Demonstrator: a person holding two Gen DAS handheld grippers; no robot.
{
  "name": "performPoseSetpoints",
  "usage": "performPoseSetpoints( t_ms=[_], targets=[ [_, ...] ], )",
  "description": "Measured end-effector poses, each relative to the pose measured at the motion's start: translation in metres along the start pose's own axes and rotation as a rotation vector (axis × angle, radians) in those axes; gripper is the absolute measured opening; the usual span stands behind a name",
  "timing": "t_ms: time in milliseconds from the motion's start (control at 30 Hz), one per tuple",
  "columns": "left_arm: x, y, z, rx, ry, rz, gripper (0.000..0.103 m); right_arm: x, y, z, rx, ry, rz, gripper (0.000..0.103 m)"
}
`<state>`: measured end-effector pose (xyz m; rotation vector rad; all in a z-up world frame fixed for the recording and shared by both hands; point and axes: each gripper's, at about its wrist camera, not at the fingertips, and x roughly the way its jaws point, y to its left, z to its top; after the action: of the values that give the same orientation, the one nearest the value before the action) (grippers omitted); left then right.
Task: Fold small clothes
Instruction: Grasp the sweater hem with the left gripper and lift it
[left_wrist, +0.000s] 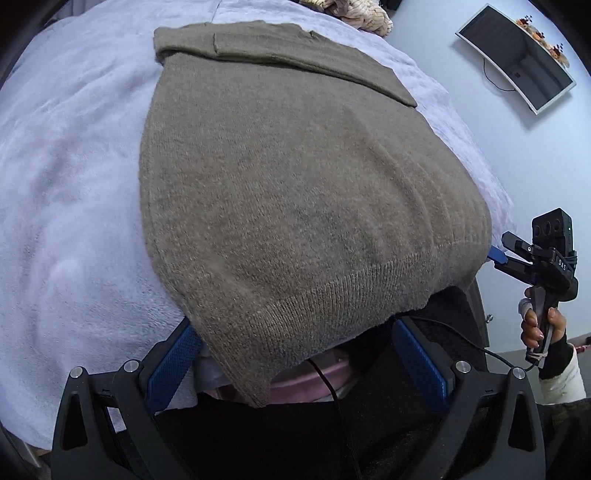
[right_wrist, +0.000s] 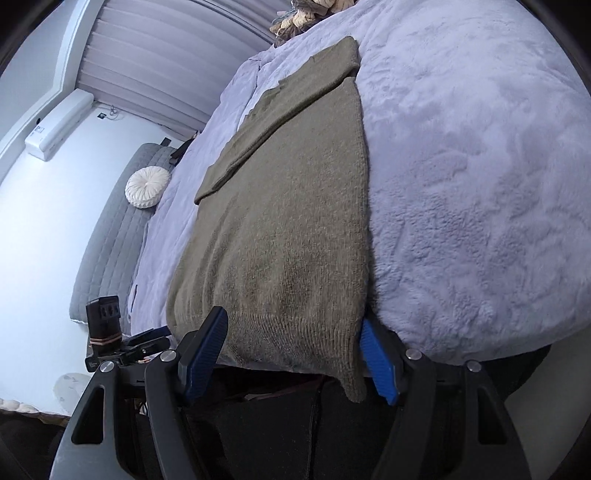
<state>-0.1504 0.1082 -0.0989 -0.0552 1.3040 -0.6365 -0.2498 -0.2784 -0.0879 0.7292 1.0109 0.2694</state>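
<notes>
Sweater (left_wrist: 295, 192) lay flat on the bed (left_wrist: 74, 184), sleeves folded across its far end, long axis running away from the person, hem overhanging the near edge. Left tool (left_wrist: 295, 362) and right tool (right_wrist: 295, 350) stood open, one astride each hem corner, gripping nothing. Next, judged: pinch both corners, carry the hem toward the collar.

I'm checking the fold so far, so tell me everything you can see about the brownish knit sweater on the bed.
The olive-brown knit sweater is soft, fuzzy wool-like fabric with a ribbed hem. It lies flat on the pale lavender plush blanket, sleeves folded across its far end. Its hem hangs over the bed's near edge, one corner drooping. The left gripper and right gripper each straddle a hem corner with blue pads apart, neither visibly pinching.
</notes>
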Motion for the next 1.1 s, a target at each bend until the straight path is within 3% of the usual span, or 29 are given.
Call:
performPoseSetpoints(
  t_ms=[133, 233, 267, 300, 333, 367, 400, 467, 567, 700, 867, 1100],
  targets=[
    [0.009, 0.0, -0.006, -0.032, 0.015, -0.026, 0.1, 0.009, 0.004, -0.003, -0.006, 0.037, 0.055, 0.075],
    [0.004, 0.003, -0.006, -0.052, -0.01, -0.034, 0.079, 0.018, 0.007, -0.009, -0.005, 0.081, 0.104, 0.075],
    [0.002, 0.006, -0.006, -0.063, -0.017, -0.04, 0.061, 0.021, 0.009, -0.01, -0.003, 0.09, 0.121, 0.073],
    [0.001, 0.008, -0.007, -0.073, -0.02, -0.047, 0.049, 0.023, 0.011, -0.012, 0.001, 0.089, 0.134, 0.063],
    [-0.001, 0.011, -0.007, -0.084, -0.023, -0.048, 0.025, 0.025, 0.013, -0.011, 0.004, 0.088, 0.149, 0.039],
    [-0.002, 0.014, -0.007, -0.095, -0.027, -0.068, 0.014, 0.027, 0.014, -0.011, 0.009, 0.087, 0.154, 0.024],
    [-0.006, 0.016, -0.007, -0.104, -0.04, -0.097, 0.014, 0.026, 0.014, -0.012, 0.016, 0.085, 0.152, 0.008],
    [-0.015, 0.015, -0.008, -0.095, -0.071, -0.124, 0.012, 0.024, 0.016, -0.01, 0.02, 0.065, 0.176, 0.008],
    [-0.036, 0.008, -0.001, -0.065, -0.144, -0.16, 0.012, 0.013, 0.025, -0.004, 0.022, 0.027, 0.282, 0.008],
    [-0.063, 0.003, 0.028, -0.055, -0.253, -0.161, 0.012, 0.002, 0.043, 0.025, 0.021, -0.047, 0.408, 0.008],
    [-0.096, 0.002, 0.097, -0.032, -0.4, -0.126, 0.012, 0.006, 0.069, 0.089, -0.014, -0.112, 0.462, 0.008],
    [-0.105, 0.011, 0.221, 0.012, -0.496, -0.034, 0.012, 0.031, 0.099, 0.212, -0.059, -0.178, 0.444, 0.008]
  ],
)
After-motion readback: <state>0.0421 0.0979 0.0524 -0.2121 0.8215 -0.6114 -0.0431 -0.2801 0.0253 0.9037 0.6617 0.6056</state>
